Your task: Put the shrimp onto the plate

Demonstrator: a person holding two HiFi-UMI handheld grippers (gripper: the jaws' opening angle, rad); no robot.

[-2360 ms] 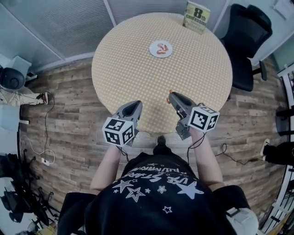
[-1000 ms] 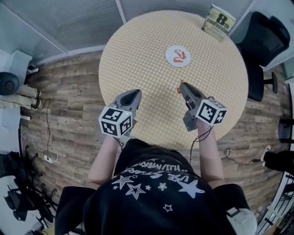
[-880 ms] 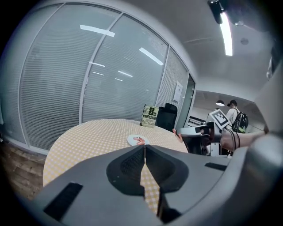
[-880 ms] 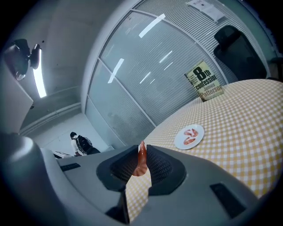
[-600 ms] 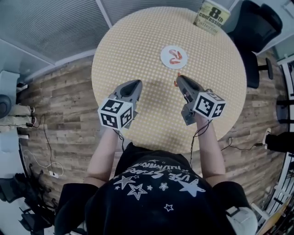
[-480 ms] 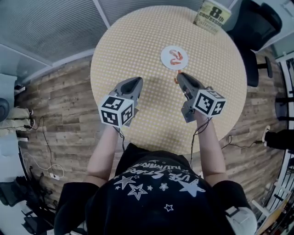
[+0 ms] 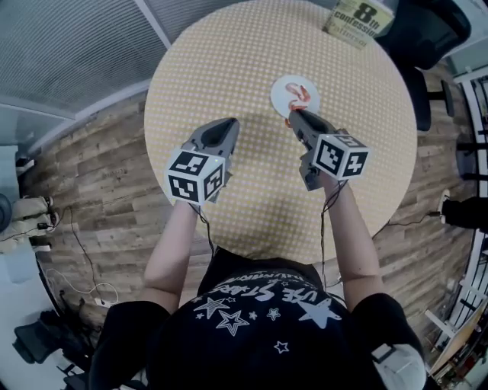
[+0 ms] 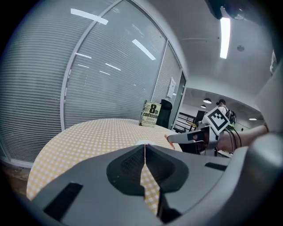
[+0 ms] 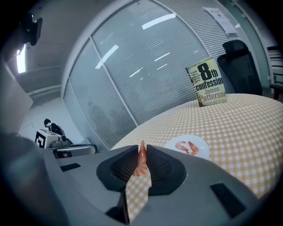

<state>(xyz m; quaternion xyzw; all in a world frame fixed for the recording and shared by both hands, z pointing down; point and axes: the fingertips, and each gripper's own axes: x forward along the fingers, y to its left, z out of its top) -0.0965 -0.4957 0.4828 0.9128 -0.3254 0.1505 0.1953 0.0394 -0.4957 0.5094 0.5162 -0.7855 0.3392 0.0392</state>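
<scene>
Nearest to the person, the left gripper (image 7: 230, 123) hung over the table (image 7: 252, 198) at the centre left of the frame, its fingers pressed together on themselves. The right gripper (image 7: 292, 116) was held just right of centre, and its fingers were clenched on one shrimp (image 9: 141, 160), which stood upright between them with its thin end up. Nothing stood between this gripper and the plate (image 7: 279, 99).

Half a second earlier the right gripper's tip was a little short of the plate; now it had reached the plate's near rim. The left gripper stayed almost where it was.

The plate lay in the upper middle of the table, well apart from every edge, with other shrimps (image 7: 298, 94) already on it. Bare checked cloth lay all around it. Farther away, a book (image 7: 357, 17) stood near the far edge at the upper right, and a black chair (image 7: 436, 30) stood beyond the table.
</scene>
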